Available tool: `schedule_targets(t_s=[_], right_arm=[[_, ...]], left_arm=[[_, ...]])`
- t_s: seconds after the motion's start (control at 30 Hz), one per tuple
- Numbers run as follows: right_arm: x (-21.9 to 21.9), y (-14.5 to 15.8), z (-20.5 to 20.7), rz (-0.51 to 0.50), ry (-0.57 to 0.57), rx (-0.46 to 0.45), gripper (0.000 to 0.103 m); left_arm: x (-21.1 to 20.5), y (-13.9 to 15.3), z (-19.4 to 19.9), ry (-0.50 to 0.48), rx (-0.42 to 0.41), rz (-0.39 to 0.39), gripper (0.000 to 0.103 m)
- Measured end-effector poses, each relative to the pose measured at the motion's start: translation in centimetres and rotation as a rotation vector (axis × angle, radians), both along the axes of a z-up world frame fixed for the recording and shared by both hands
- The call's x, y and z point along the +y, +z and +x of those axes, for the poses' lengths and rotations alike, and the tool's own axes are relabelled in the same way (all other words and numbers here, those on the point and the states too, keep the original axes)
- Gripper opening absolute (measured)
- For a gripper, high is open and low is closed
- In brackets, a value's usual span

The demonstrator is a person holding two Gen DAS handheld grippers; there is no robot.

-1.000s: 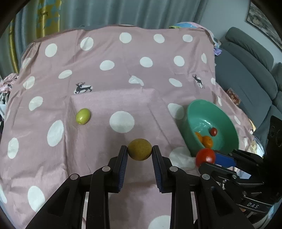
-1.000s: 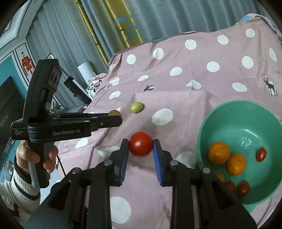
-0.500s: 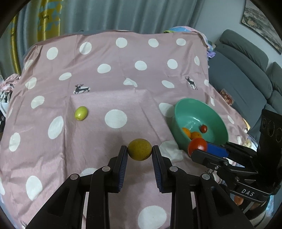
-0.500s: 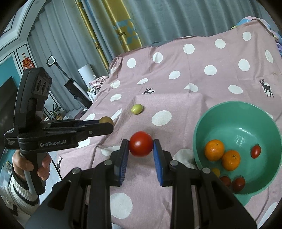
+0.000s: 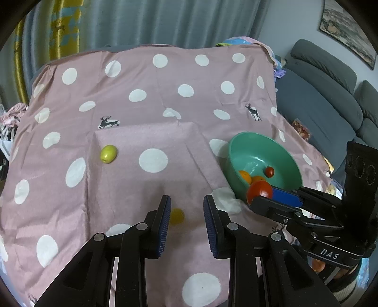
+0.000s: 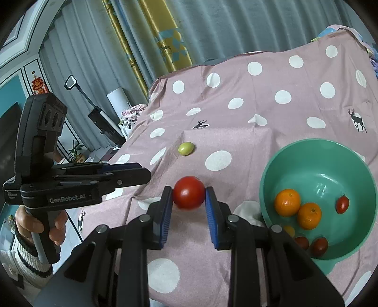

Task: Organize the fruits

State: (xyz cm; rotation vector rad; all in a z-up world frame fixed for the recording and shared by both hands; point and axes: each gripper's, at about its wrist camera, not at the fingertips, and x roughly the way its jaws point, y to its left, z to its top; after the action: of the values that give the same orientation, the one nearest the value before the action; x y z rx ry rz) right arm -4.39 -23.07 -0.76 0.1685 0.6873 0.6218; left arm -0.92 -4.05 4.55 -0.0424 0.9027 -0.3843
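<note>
My left gripper [image 5: 186, 203] is open; a blurred yellow-brown fruit [image 5: 176, 216] is below its jaws, over the pink dotted cloth [image 5: 146, 99]. My right gripper [image 6: 188, 197] is shut on a red tomato [image 6: 189, 192], just left of the green bowl [image 6: 316, 151]. The bowl holds two oranges [image 6: 287, 202], small red tomatoes [image 6: 342, 204] and a yellow fruit. In the left wrist view the tomato [image 5: 259, 191] sits at the bowl's near rim [image 5: 250, 139]. A green fruit [image 5: 108, 153] lies on the cloth at left, also in the right wrist view [image 6: 185, 148].
A grey sofa [image 5: 326, 94] stands to the right of the table. Curtains [image 5: 141, 21] hang behind it. The left gripper body [image 6: 70, 184] and the hand holding it show at the left of the right wrist view.
My left gripper has opened and let go of the yellow-brown fruit, which has dropped below the jaws. The right gripper still holds the tomato near the bowl.
</note>
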Motion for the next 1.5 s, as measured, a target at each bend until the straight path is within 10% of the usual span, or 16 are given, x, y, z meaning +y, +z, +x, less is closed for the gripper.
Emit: schedule_targets(t_s=[0.4,0.97,1.5], right_arm=[[-0.1,-0.8,0.6,0.007,0.008,0.026,0.029],[1.6,-4.0,4.8,0.015,0.063,0.074,0.029],[1.8,-5.5,6.2,0.059,0.101,0.098,0.029]], left_arm=[[2.2,-4.9,3.3,0.043,0.102,-0.036,0.029],[1.2,-10.3,17.9,0.068,0.128,0.07,0.043],[2.0,-12.4,19.4,0.027,0.122,0.077,0.043]])
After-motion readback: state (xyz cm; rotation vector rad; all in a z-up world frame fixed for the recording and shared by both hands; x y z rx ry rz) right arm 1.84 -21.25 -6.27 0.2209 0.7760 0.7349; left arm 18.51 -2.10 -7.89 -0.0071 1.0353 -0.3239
